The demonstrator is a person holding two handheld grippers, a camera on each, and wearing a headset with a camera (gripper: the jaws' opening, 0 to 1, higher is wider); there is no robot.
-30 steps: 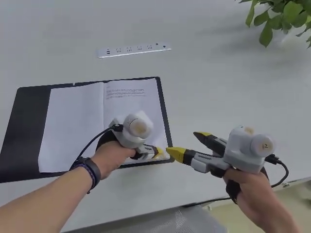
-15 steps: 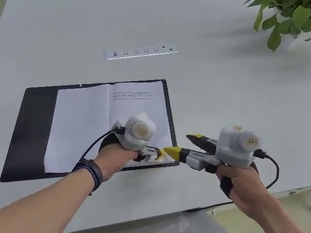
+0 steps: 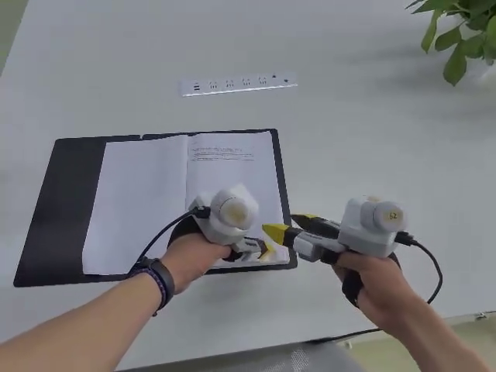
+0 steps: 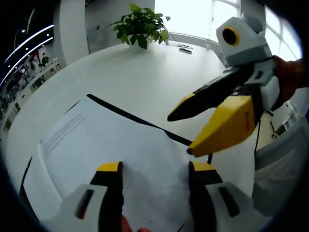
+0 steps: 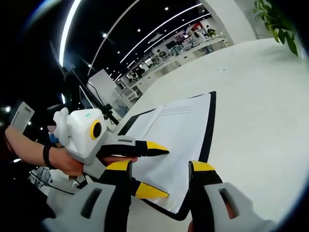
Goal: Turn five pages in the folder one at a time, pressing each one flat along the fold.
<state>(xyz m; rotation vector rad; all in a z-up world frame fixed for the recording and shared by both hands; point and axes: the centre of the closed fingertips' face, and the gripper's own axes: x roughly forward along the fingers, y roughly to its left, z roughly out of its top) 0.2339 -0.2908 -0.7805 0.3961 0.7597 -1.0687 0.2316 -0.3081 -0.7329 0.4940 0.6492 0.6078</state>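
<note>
Head view, near edge, 6 o'clock: left gripper (image 3: 260, 249) sits over the bottom-right corner of the folder (image 3: 62, 209), jaws spread wide, nothing between them. Right gripper (image 3: 283, 226) is just at its 3 o'clock with tips pointing to 9, jaws also apart, empty.

Folder lies open on the white table (image 3: 372, 139). Black cover is bare at 9 o'clock, then the blank left page (image 3: 132, 201), then the right page (image 3: 232, 174) with a few print lines up top. We can't read them, too small.

Left gripper view adds this: the right gripper's lower yellow jaw tip is at the page's outer edge. Touching or not, we can't tell.

Farther out at 12 o'clock there is a white power strip (image 3: 236, 83), and at 1 o'clock plant (image 3: 457, 39) leaves.
</note>
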